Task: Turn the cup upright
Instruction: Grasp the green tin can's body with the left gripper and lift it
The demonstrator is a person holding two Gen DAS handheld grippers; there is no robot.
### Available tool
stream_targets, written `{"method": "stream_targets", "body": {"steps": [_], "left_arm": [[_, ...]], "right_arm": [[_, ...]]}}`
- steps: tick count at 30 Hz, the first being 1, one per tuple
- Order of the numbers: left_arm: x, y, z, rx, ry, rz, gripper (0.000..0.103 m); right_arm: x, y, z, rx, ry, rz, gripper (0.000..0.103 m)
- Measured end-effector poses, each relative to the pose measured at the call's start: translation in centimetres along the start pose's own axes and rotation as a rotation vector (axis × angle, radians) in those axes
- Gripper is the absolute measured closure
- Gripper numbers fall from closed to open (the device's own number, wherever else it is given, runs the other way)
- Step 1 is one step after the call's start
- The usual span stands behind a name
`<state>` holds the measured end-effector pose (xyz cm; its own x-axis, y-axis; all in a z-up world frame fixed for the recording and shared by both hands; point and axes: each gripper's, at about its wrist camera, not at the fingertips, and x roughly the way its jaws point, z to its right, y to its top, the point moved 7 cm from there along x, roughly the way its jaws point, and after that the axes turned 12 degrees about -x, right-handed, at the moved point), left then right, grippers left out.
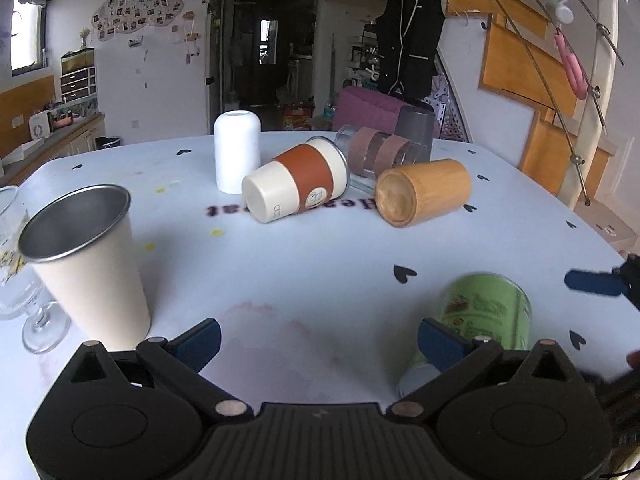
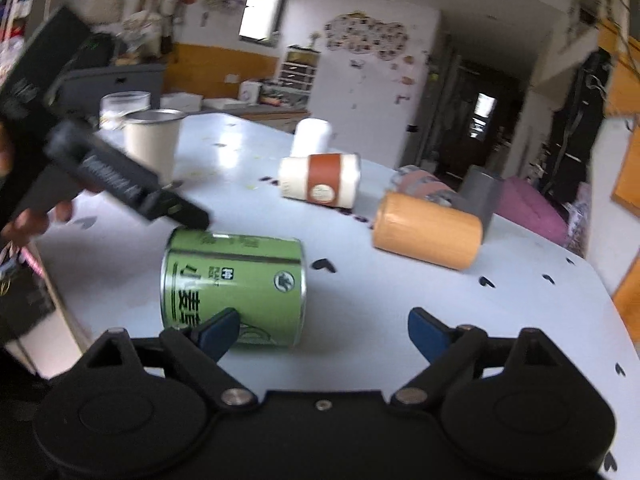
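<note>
A green printed cup [image 1: 486, 312] lies on its side on the white table [image 1: 320, 260], just beyond my left gripper's right finger. My left gripper [image 1: 318, 340] is open and empty. In the right wrist view the green cup [image 2: 236, 284] lies in front of the left finger of my right gripper [image 2: 324, 332], which is open and empty. A cream cup with a brown sleeve [image 1: 296, 184], a wooden cup [image 1: 424, 192] and a clear glass with brown bands [image 1: 376, 152] also lie on their sides further back.
A cream metal tumbler [image 1: 86, 264] stands upright at left beside a stemmed glass [image 1: 20, 272]. A white cup [image 1: 236, 152] and a grey cup [image 1: 416, 132] stand upside down at the back. The left gripper's body [image 2: 112, 176] shows in the right wrist view.
</note>
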<state>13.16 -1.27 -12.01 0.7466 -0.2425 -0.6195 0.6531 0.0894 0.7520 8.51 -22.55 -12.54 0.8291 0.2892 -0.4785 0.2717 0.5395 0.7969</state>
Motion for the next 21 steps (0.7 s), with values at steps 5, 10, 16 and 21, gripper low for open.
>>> {"method": "stream_targets", "body": {"steps": [5, 10, 16, 21], "left_arm": [[-0.2, -0.9, 0.6, 0.023, -0.025, -0.036, 0.0], [-0.8, 0.1, 1.2, -0.008, -0.064, -0.04, 0.0], [0.4, 2.2, 4.5, -0.18, -0.274, -0.239, 0.0], [4.1, 2.1, 7.3, -0.201, -0.26, -0.379, 0.006]], "right_arm": [[0.4, -0.5, 1.5, 0.074, -0.057, -0.004, 0.012], [0.0, -0.9, 2.2, 0.125, -0.056, 0.011, 0.012], [-0.4, -1.3, 2.9, 0.193, -0.046, 0.043, 0.012], [-0.3, -1.6, 2.9, 0.227, -0.026, 0.063, 0.012]]}}
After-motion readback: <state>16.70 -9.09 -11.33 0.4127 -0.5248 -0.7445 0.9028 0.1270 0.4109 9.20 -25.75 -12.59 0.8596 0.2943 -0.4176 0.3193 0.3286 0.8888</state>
